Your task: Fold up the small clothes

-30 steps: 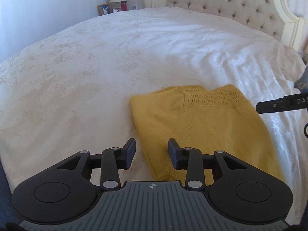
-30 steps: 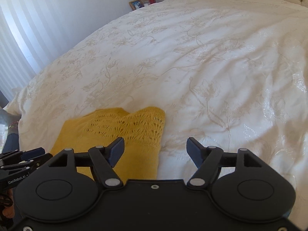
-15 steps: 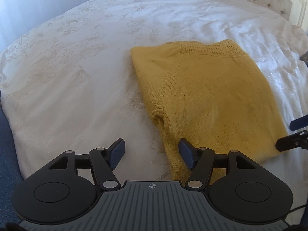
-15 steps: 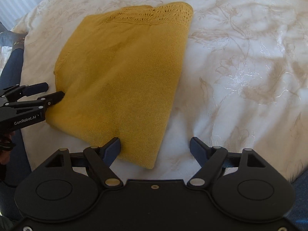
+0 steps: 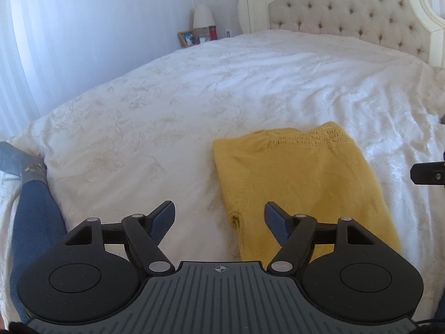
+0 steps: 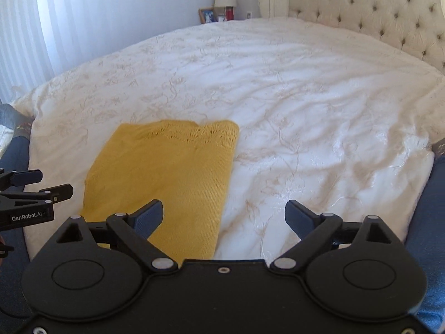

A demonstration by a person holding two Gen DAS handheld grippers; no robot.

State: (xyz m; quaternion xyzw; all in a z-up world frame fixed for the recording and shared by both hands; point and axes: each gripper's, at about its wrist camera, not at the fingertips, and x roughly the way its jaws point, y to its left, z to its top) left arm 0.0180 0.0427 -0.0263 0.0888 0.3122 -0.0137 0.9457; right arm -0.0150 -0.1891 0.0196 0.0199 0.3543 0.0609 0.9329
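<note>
A folded yellow knit sweater [image 5: 300, 183] lies flat on the white bedspread [image 5: 194, 111] near the bed's front edge; it also shows in the right wrist view [image 6: 167, 172]. My left gripper [image 5: 219, 217] is open and empty, held above the sweater's left front corner. My right gripper [image 6: 224, 214] is open and empty, held above the sweater's right edge. The left gripper's fingers [image 6: 41, 183] show at the left of the right wrist view. Part of the right gripper [image 5: 428, 172] shows at the right edge of the left wrist view.
A tufted cream headboard [image 5: 347, 8] stands at the far end of the bed. A nightstand with a lamp [image 5: 203, 16], photo frames and a red bottle [image 5: 212, 32] is at the back. A person's leg in blue with a grey sock [image 5: 27, 189] is at the left.
Both grippers have pulled back and tilted up from over the sweater, so the views now take in the whole bed. The jaws of both stand wider open. The sweater stays folded.
</note>
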